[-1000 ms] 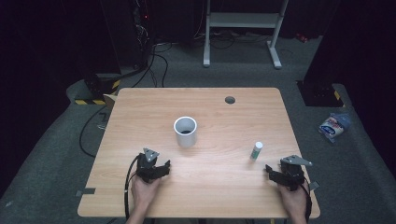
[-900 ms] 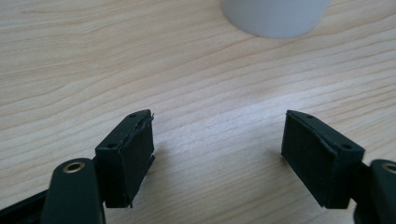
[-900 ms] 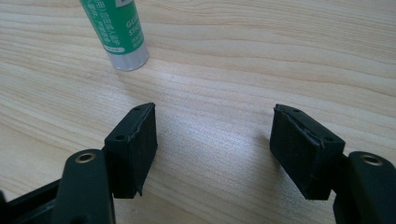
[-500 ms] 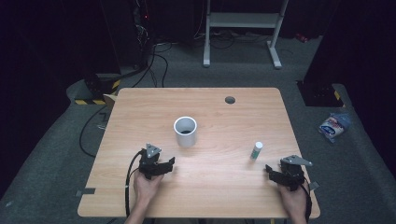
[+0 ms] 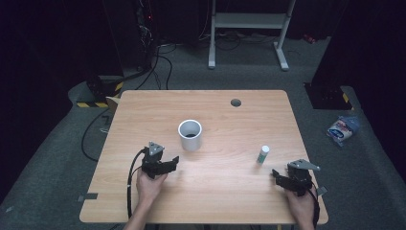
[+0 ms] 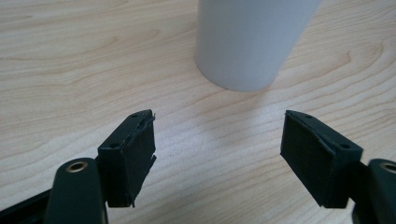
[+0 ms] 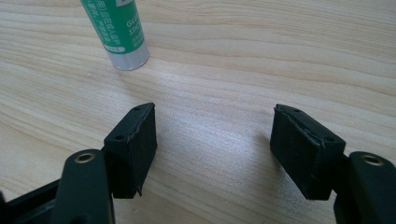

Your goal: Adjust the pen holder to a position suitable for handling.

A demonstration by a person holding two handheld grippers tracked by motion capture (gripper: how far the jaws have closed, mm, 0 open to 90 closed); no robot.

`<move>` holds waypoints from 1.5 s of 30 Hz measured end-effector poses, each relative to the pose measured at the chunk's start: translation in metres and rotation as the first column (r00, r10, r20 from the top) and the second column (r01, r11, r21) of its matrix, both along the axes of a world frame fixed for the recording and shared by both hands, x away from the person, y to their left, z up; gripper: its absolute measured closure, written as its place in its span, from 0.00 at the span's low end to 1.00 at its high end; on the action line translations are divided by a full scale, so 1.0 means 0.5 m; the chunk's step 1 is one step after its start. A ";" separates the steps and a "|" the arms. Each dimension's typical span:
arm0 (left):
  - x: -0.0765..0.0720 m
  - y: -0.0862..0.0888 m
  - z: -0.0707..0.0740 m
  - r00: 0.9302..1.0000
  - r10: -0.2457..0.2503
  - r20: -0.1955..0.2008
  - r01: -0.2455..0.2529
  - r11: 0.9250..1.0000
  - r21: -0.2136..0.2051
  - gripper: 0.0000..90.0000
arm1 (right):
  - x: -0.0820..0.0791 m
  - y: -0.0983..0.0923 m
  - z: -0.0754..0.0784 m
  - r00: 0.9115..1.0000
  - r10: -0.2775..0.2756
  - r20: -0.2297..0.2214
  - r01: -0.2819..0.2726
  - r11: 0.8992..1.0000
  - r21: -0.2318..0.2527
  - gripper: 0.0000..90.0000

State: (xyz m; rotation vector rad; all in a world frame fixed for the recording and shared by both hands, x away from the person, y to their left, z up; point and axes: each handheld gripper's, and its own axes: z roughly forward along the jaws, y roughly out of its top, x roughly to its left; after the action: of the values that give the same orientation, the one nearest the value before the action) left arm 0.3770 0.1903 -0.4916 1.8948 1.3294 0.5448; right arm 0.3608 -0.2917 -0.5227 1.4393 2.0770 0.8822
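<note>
Bare table (image 5: 230,191) between both hands; white cup (image 5: 190,134) and glue stick (image 5: 262,154) stand ahead

Cup (image 5: 190,134) left of glue stick (image 5: 262,154)

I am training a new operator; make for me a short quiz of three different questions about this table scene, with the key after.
1. True or false: the left gripper is closed on the white cup.
2. Multiple choice: what stands nearest ahead of the right gripper? A) the white cup B) the green glue stick C) the round hole in the table
3. Fill in: the glue stick stands upright on the table, ____ from both jaws of the right gripper (touching / apart).

Key
1. False: its jaws stand open, and the cup is ahead of them.
2. B.
3. Apart.
</note>
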 end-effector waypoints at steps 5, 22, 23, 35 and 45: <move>0.008 0.002 0.014 1.000 -0.010 0.008 0.011 1.000 -0.029 0.30 | -0.001 0.000 0.000 1.000 -0.001 -0.001 0.001 1.000 0.002 0.35; 0.046 0.001 0.073 0.999 -0.026 0.040 0.029 0.996 -0.081 0.34 | -0.001 0.000 0.000 1.000 -0.001 -0.002 0.001 1.000 0.001 0.35; 0.051 0.000 0.077 0.999 -0.028 0.043 0.031 0.996 -0.079 0.34 | -0.001 0.000 0.000 1.000 -0.001 -0.001 0.001 1.000 0.002 0.35; 0.089 -0.008 0.098 0.999 0.003 0.038 0.001 0.995 -0.104 0.36 | -0.001 0.000 0.000 1.000 -0.001 -0.002 0.001 1.000 0.001 0.35; 0.112 -0.024 0.101 0.997 0.016 0.072 -0.011 0.997 -0.077 0.40 | -0.001 0.000 0.000 1.000 -0.001 -0.002 0.001 1.000 0.002 0.35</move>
State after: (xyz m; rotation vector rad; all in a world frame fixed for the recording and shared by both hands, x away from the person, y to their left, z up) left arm 0.4328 0.1783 -0.4411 1.7885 1.2986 0.5571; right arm 0.3604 -0.2915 -0.5226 1.4421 2.0774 0.8828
